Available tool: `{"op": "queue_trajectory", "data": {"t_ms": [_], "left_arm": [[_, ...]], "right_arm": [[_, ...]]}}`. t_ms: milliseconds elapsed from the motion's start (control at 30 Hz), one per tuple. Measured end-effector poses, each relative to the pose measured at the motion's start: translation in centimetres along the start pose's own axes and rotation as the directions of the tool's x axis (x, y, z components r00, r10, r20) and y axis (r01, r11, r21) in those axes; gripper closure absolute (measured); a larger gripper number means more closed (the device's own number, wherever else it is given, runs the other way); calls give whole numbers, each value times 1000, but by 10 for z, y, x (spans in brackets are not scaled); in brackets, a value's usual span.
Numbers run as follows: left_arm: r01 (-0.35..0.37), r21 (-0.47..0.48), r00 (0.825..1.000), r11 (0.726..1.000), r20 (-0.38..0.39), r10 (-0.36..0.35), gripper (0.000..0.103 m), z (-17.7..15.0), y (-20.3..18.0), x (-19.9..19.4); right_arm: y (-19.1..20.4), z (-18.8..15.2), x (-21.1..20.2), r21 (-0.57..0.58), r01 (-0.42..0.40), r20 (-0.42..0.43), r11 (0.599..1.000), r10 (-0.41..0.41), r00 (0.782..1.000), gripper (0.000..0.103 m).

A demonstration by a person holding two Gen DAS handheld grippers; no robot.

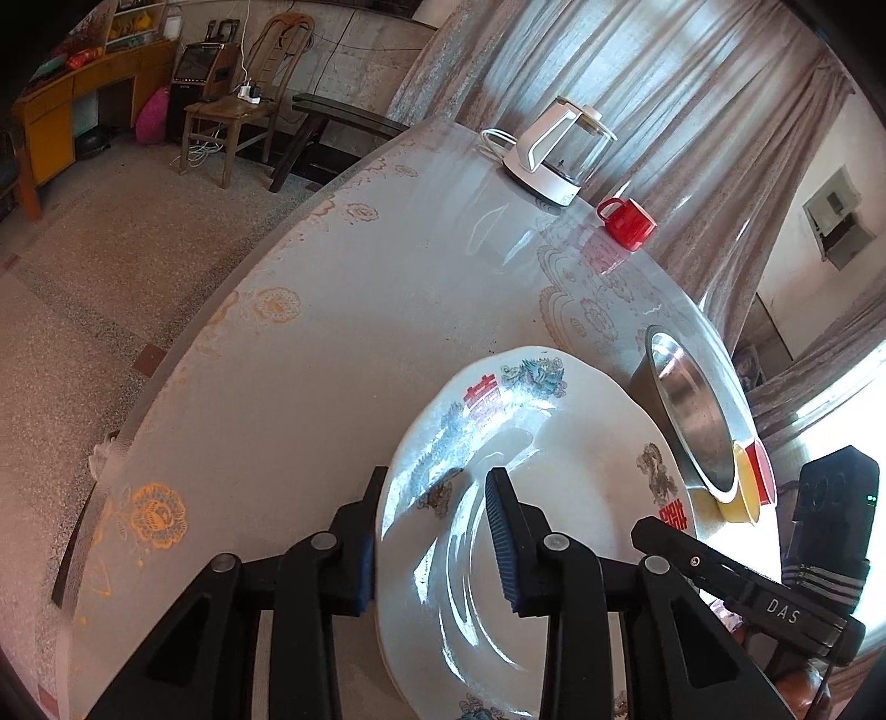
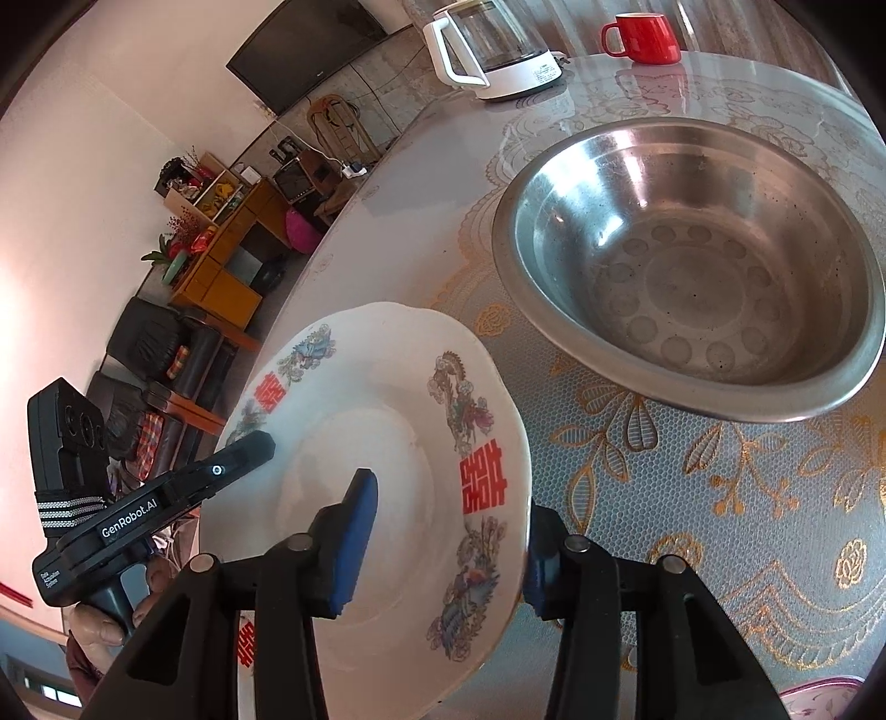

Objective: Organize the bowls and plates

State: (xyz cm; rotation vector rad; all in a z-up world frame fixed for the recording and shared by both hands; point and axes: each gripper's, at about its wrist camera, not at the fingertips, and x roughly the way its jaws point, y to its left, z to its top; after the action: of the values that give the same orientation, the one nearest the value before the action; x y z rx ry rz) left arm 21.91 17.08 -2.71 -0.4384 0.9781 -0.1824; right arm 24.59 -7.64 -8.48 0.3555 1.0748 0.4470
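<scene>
Right wrist: plate tilted, face up-left.

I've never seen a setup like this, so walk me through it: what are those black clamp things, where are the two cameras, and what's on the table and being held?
A person holds a hand-held gripper in each hand; each carries a fisheye camera looking along its two fingers. One picture is from the left gripper, the other from the right gripper. Both are clamped on opposite rims of one white ceramic plate with red characters and dragon prints, one finger above the rim and one below. On the round table with a gold-patterned cloth sit a large stainless steel basin, a white and glass electric kettle and a red mug. The left view also shows small yellow and red bowls beside the basin.
</scene>
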Motion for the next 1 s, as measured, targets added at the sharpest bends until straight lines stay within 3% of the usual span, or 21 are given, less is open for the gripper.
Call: {"op": "queue_trajectory", "data": {"t_ms": [367,733,1000], "left_arm": [[-33,15,999,999,39,33,70,-21,-19,-30],[4,87,998,996,59,-10,70,-52,-65,-58],[49,156,998,986,21,-53,70,-92,-112,-62]], "right_arm": [[-3,-12,-25,17,-37,27,999,37,999,56],[-29,-46,-82,61,-71,106,996,64,992,56],[-51,-79,-131,106,-50,159,993,33,987,56]]}}
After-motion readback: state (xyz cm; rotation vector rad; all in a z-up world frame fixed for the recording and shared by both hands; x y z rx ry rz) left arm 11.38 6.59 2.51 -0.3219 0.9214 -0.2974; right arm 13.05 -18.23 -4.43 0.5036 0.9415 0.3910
